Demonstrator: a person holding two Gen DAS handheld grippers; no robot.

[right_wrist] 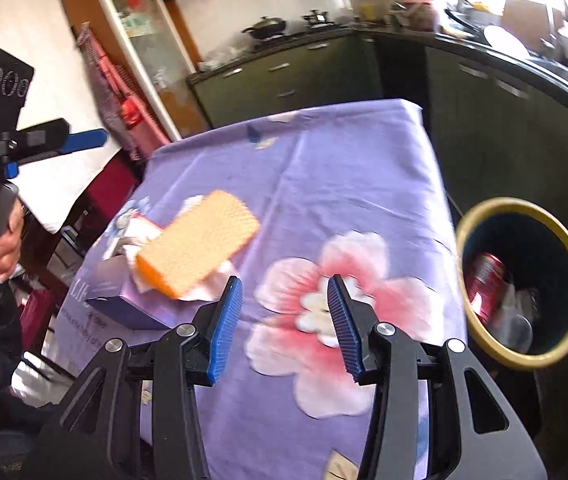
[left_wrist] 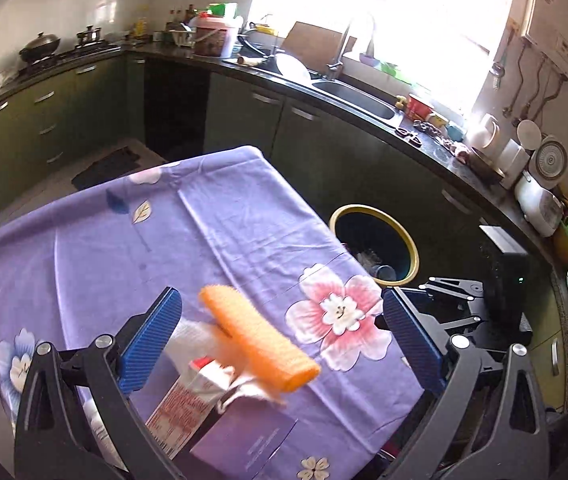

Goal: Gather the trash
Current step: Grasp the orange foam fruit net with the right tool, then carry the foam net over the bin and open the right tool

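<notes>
Kitchen, dark green cabinets (left_wrist: pixel 243 112) along the walls, black counter (left_wrist: pixel 364 92) with sink (left_wrist: pixel 360 98) under a bright window.

Table with purple floral cloth (left_wrist: pixel 187 240) mid-frame in both views, big pink flower print (right_wrist: pixel 324 312) at near right edge.

Round bin, yellow rim (right_wrist: pixel 524 280), on floor just off the table's right side. Already inside: red can (right_wrist: pixel 484 276) and some clear plastic (right_wrist: pixel 518 316).

Orange sponge (left_wrist: pixel 259 344) at the table's near left, blurred, over crumpled white tissue (left_wrist: pixel 195 340); resting on it or just above, can't tell. Red-and-white carton (left_wrist: pixel 187 408) beside tissue, purple box (left_wrist: pixel 243 440) at table edge next to both. None of it gripped.

Left gripper (left_wrist: pixel 281 344) over the trash pile, blue pads fully apart, sponge in view between them but no contact on either pad. In right wrist view same gripper at far left, held by a hand (right_wrist: pixel 5 244), up off the table.

Right gripper (right_wrist: pixel 284 328) over pink flower, pads partly apart, nothing between them, bare cloth below. Bin just to its right.
</notes>
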